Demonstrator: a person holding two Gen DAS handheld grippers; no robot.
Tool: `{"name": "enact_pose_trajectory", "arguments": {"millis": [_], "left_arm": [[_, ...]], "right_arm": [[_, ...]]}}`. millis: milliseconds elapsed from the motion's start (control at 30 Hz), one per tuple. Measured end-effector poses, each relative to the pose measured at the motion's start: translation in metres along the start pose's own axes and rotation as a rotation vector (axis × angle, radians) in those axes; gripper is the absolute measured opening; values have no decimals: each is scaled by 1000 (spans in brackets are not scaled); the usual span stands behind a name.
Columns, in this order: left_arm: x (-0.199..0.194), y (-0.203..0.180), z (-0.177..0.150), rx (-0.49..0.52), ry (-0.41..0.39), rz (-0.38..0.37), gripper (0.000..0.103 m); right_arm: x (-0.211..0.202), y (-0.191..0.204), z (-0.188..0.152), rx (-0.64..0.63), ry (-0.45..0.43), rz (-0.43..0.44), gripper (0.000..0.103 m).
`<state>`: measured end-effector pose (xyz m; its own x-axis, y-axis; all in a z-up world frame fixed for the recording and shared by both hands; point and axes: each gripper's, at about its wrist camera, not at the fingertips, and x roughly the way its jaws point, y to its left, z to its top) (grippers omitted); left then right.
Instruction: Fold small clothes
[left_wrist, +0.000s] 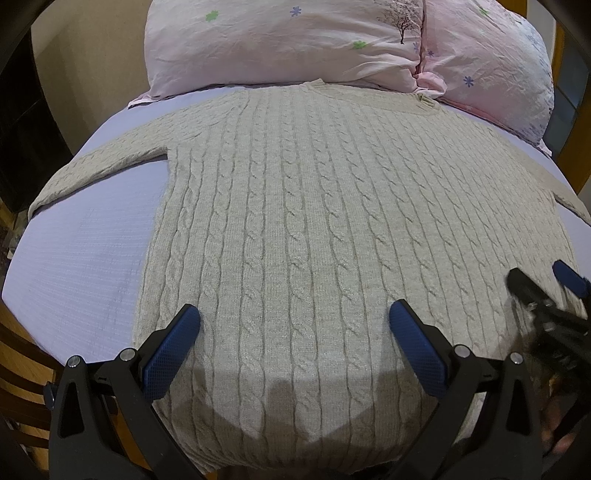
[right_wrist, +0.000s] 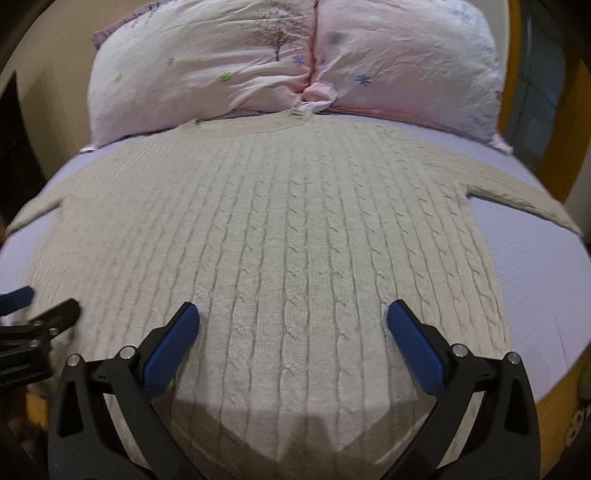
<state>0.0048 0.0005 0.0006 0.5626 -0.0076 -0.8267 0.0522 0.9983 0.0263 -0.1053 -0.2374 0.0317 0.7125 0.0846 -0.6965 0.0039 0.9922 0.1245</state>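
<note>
The sweater (left_wrist: 295, 206) is being laid flat, collar at twelve o'clock, hem nearest both wide-spread tongs, left (left_wrist: 295, 332) and right (right_wrist: 293, 328).

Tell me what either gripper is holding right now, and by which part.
Nothing. The left gripper and right gripper are both open above the sweater, which lies flat on the bed.

Your right gripper (right_wrist: 293, 317) is wide open, and its blue fingers (right_wrist: 413, 350) sit low over the bottom part of the sweater (right_wrist: 280, 221). The cream sweater lies flat on the purple sheet (right_wrist: 535, 277) with both sleeves spread out. Two pink pillows (right_wrist: 221, 74) sit at the far end, touching the collar. Your left gripper (right_wrist: 35, 301) peeks in at the left edge, blurry.
</note>
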Motion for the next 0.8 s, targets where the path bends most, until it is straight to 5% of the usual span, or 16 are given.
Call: {"name": "enact_pose_trajectory", "arguments": {"millis": [133, 300, 400, 467, 500, 667, 767, 800], "left_arm": [[-1, -1, -1, 21, -21, -15, 102], [-1, 0, 1, 56, -80, -46, 102], [1, 13, 9, 38, -108, -113, 102], [0, 34, 18, -25, -149, -181, 102], [-1, 45, 22, -55, -171, -191, 102], [-1, 112, 49, -210, -240, -96, 102], [2, 160, 59, -347, -270, -66, 102], [2, 173, 61, -385, -279, -61, 102]], "right_arm": [[-29, -84, 40, 190, -119, -63, 101], [-17, -234, 78, 573, -88, -97, 100], [5, -324, 80, 840, -45, -132, 82], [16, -363, 79, 961, -34, -131, 78], [16, -382, 78, 1015, -76, -122, 73], [26, -436, 80, 1170, -153, -105, 61], [39, -459, 82, 1243, -180, -125, 31], [44, -461, 84, 1241, -157, -148, 10]]}}
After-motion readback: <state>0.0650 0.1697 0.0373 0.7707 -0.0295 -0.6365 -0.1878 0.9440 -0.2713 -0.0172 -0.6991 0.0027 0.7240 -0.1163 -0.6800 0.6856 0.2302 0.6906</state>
